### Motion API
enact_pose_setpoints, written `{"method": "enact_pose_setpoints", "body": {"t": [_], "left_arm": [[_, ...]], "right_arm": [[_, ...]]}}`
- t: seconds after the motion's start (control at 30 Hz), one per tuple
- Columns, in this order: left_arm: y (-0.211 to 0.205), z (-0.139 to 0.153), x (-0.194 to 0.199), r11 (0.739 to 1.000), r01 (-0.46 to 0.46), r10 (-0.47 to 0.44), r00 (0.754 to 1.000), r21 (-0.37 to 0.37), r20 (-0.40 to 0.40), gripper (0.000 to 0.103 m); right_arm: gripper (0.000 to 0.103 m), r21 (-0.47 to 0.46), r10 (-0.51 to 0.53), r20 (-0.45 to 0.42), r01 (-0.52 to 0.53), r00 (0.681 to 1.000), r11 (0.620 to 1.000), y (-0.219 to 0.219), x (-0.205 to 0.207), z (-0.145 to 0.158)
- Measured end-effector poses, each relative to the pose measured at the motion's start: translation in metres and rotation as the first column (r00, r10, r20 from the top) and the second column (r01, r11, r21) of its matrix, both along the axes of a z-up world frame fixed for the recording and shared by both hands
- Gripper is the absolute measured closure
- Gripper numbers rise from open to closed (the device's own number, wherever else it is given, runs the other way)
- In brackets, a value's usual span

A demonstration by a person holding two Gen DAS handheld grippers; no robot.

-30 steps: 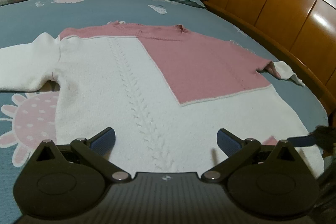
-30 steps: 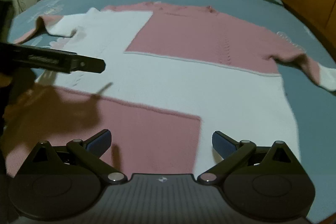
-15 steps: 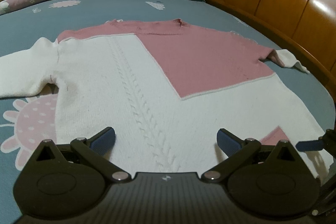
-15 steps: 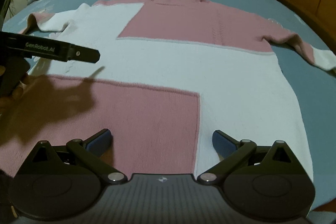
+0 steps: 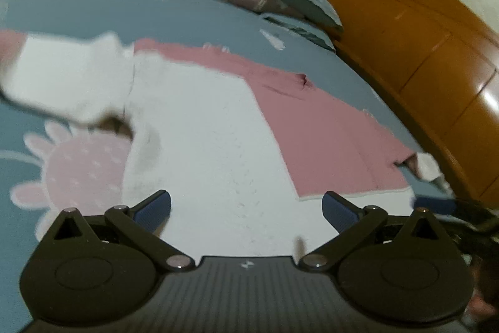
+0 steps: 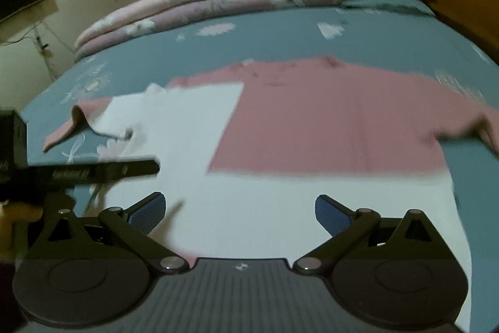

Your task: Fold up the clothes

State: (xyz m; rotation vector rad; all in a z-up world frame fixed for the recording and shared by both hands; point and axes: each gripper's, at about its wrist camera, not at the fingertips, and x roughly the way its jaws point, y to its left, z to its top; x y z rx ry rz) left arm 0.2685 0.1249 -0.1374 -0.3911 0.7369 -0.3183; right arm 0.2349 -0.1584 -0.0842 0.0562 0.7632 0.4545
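- The pink and white sweater (image 5: 215, 145) lies flat on the bed (image 5: 78, 5).
- It looks soft and limp; better to pinch it at the hem corners.
- The left hand-held gripper (image 5: 246, 205) and the right hand-held gripper (image 6: 240, 205) are both released, holding nothing.

No text could be read with confidence. In the right wrist view, left of the jaws, the left gripper's (image 6: 124, 169) dark finger carried a line of pale lettering, too blurred to make out. Each gripper's base bore a small pale emblem without letters.
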Motion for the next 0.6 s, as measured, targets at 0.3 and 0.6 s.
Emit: {"method": "enact_pose_setpoints", "body": {"t": [0.3,0.6], "left_arm": [[-0.001,-0.01,-0.002,1.0,0.006,-0.005,0.999,-0.015,0.036,0.001],[-0.002,-0.003,-0.004,1.0,-0.014,0.014,1.0,-0.002,0.014,0.001]], "right_arm": [[0.0,-0.101,-0.016,-0.127,0.003,0.992,0.995,0.008,0.031,-0.051],[0.0,-0.202,0.019,-0.102,-0.039,0.995,0.979,0.026,0.025,-0.054]]}}
